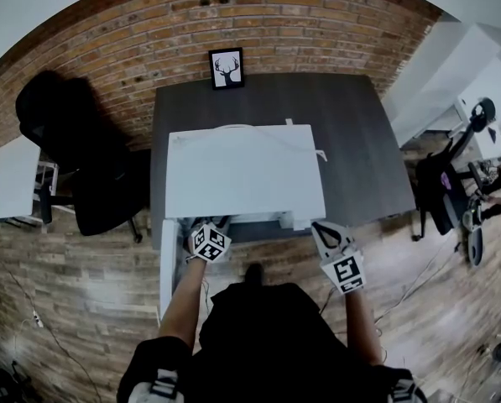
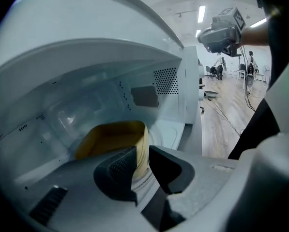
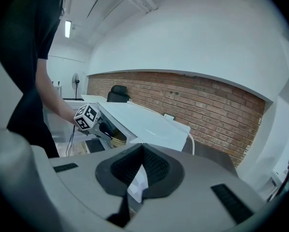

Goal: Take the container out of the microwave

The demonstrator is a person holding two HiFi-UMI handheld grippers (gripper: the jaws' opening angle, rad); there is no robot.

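Note:
A white microwave point(image 1: 244, 172) stands on a dark table point(image 1: 359, 141) with its door point(image 1: 168, 267) swung open toward me at the left. Inside it sits a yellow container point(image 2: 110, 134). My left gripper point(image 2: 143, 161) reaches into the opening and is shut on the container's near rim; from above the same gripper point(image 1: 211, 225) shows at the front of the oven. Off the microwave's right front corner my right gripper point(image 1: 320, 227) hangs in the air, shut with nothing in it point(image 3: 142, 166). Its view catches the microwave point(image 3: 144, 122) and a sliver of the container point(image 3: 117, 139).
A framed deer picture point(image 1: 227, 68) leans on the brick wall at the table's back. A black office chair point(image 1: 74, 141) and a white side table point(image 1: 13, 179) stand to the left. A white desk and clutter point(image 1: 477, 158) are at the right. Cables lie on the wooden floor.

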